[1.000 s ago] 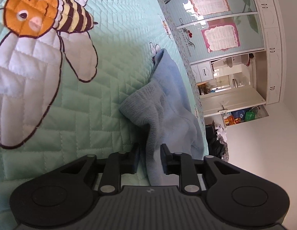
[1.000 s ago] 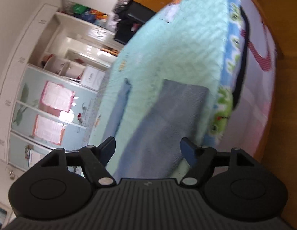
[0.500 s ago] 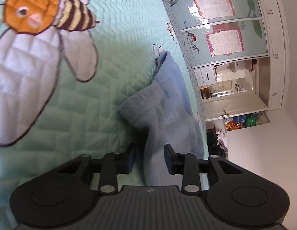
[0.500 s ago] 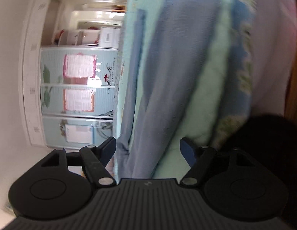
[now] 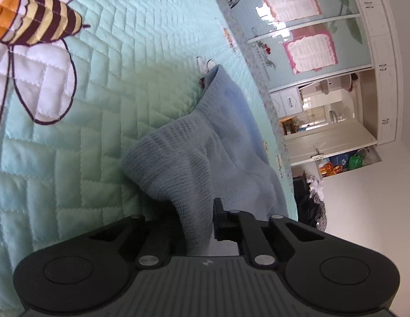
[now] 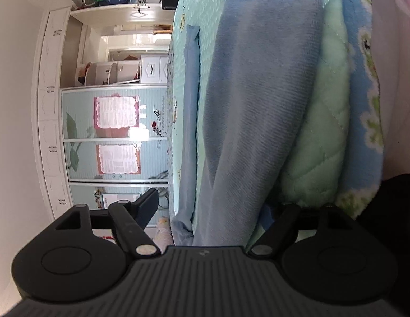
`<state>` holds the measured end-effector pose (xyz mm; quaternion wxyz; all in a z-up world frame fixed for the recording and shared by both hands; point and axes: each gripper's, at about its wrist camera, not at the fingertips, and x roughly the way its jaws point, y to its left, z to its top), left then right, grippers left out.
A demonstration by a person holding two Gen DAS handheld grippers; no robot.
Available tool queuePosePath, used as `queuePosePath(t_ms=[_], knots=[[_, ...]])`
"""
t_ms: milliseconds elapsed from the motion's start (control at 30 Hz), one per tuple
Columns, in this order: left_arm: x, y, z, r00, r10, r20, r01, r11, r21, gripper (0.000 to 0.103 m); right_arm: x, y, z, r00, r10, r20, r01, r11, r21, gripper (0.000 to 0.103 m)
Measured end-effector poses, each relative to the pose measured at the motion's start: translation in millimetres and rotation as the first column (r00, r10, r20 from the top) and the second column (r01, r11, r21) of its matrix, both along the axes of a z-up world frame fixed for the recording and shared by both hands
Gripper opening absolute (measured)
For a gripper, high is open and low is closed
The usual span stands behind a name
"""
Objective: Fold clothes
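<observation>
**Blue knit pinched at one end, loose at the other**

Blue knit garment (image 5: 205, 155) is lying along the quilted mint bedspread (image 5: 104, 121), running from frame centre to the bottom of the left wrist view. The left gripper (image 5: 198, 227) is clamping a bunched fold of it. The right gripper (image 6: 218, 211) is closing, its jaws wide astride the cloth and the bed's edge, not yet pressing. Closing there risks catching the bedspread with the garment, dragging both.

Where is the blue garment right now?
On the green quilt near the bed's wardrobe-side edge, one end pinched in the left gripper.
</observation>
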<state>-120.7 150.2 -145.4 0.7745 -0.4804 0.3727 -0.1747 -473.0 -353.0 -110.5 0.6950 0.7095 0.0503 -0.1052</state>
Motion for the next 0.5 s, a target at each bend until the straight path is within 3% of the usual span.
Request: queuePosePath(t_ms=[33, 100, 133, 233, 267, 300, 333, 400, 500], knots=[[-2, 1, 3, 1.0, 0.003, 0.015, -0.003, 1.0, 0.002, 0.004, 0, 0, 2, 1.0, -0.004, -0.004, 0.004, 1.0, -0.018, 0.062], [-6, 1, 10, 0.999, 0.005, 0.053, -0.005, 1.0, -0.008, 0.004, 0, -2, 9, 1.0, -0.009, -0.022, 0.007, 0.998, -0.063, 0.027], [-8, 1, 13, 0.997, 0.004, 0.075, -0.003, 1.0, -0.018, 0.004, 1, -3, 13, 1.0, -0.01, -0.029, 0.008, 0.995, -0.096, 0.023], [-7, -2, 18, 0.994, -0.003, 0.111, 0.004, 1.0, -0.009, 0.004, 10, -8, 17, 0.998, 0.002, -0.064, -0.013, 0.987, -0.161, 0.018], [-6, -3, 19, 0.994, -0.002, 0.111, 0.002, 1.0, 0.003, 0.004, 13, -12, 12, 0.996, 0.009, -0.094, -0.024, 0.987, -0.159, 0.008], [-7, -3, 19, 0.994, 0.002, 0.109, -0.003, 1.0, 0.005, 0.004, 12, -13, 10, 0.995, 0.0, -0.097, -0.014, 0.99, -0.141, 0.006], [-9, -2, 19, 0.993, 0.006, 0.116, -0.006, 1.0, -0.004, 0.003, 12, -14, 7, 0.995, -0.008, -0.101, -0.004, 0.992, -0.123, 0.006], [-15, -1, 27, 0.987, 0.01, 0.16, -0.007, 1.0, -0.024, 0.003, 12, -11, 20, 0.997, -0.009, -0.08, -0.006, 0.981, -0.192, 0.006], [-22, -4, 52, 0.97, 0.0, 0.242, -0.001, 1.0, 0.005, 0.003, 11, -8, 47, 0.998, 0.008, -0.06, -0.024, 0.962, -0.271, 0.006]])
